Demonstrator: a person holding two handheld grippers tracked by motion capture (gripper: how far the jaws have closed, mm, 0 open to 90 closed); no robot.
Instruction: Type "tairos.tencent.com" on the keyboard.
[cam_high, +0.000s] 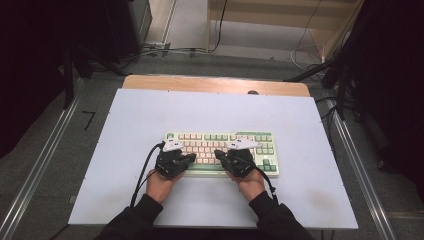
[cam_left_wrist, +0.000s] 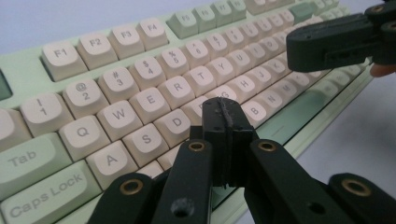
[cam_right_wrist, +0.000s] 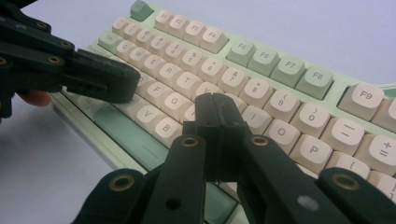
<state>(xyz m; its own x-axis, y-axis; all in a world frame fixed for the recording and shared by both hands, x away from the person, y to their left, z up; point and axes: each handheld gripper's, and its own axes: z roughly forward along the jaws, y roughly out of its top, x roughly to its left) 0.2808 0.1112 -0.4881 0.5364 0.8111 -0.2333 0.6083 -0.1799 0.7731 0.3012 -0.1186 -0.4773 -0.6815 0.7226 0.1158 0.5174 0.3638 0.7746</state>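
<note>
A pale green keyboard with cream keys lies on the white table top, a little toward the person's side. My left gripper is shut with nothing in it, its joined tips just above the F and G keys of the keyboard. My right gripper is also shut and empty, its tips hanging over the H and J area of the keyboard. Both point inward toward each other over the middle rows. The right gripper shows at the far right of the left gripper view, and the left gripper at the left of the right gripper view.
The white board covers a wooden table whose far edge shows. Metal rails run along both sides on the floor. Cables and dark equipment stands lie beyond the table.
</note>
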